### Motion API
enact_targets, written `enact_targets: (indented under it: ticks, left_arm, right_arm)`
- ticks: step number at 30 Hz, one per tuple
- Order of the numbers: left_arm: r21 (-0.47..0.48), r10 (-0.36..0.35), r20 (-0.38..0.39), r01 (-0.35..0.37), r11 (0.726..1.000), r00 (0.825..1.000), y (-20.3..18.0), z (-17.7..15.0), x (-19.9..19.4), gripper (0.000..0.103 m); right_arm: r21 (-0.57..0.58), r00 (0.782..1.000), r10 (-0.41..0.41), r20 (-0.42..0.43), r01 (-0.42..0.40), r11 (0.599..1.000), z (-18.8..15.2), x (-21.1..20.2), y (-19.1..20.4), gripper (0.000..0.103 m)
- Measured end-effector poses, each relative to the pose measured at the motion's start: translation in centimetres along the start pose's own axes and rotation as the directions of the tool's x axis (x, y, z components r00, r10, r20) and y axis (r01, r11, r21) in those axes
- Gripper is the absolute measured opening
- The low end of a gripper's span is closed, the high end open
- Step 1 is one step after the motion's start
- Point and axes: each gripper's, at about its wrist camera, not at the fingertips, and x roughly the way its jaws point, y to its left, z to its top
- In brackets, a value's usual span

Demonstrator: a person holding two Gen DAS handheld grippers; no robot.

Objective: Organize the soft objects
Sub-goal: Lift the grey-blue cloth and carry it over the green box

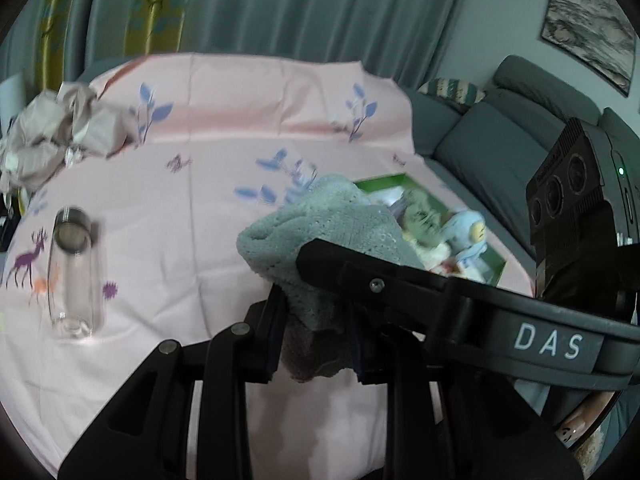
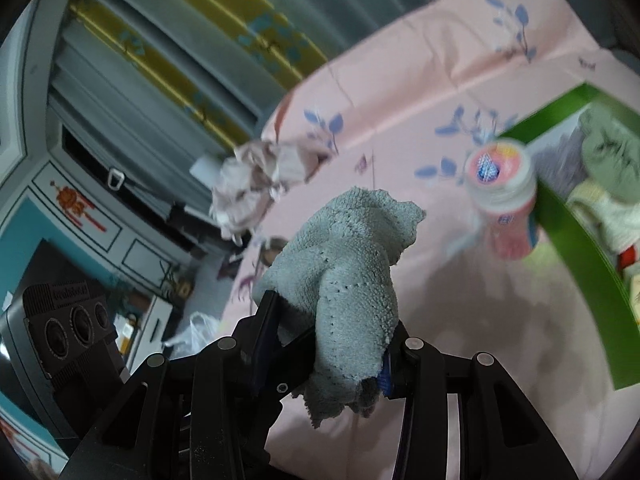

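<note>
Nubby grey-green towel (image 2: 352, 264) (bunched, limp) — both grippers' fingers (image 1: 276, 332) clamped on it.

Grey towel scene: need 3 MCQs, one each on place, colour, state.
1. Where does the clear glass bottle lie?
A. On the pink sheet
B. In the box
C. On the sofa

2. What colour is the box holding the plush toys?
A. Red
B. Green
C. Black

3. The grey towel is:
A. Flat on the sheet
B. Gripped by both tongs
C. Inside the box

Key: A, bottle rests on the sheet; B, green walls; B, left tongs and right tongs both clamp it.
</note>
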Motion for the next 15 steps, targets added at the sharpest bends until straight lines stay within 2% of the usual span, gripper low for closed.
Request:
enact_targets:
  ticks: [6,15]
  left_arm:
    - [0.046,-0.060,0.080,0.056,0.997,0.995,-1.7,1.8,-1.0,0.024]
    - [0.116,-0.127,0.125,0.113,0.987,0.984,-4.5,4.2,-0.2,0.024]
  right_arm:
    - [-0.048,0.994,-0.028,0.104,0.033,0.998,1.4,-3.0,1.3,0.044]
    - [-0.064,0.975,-0.062,0.215,0.077,0.995,3.4,-6.0,0.8,0.044]
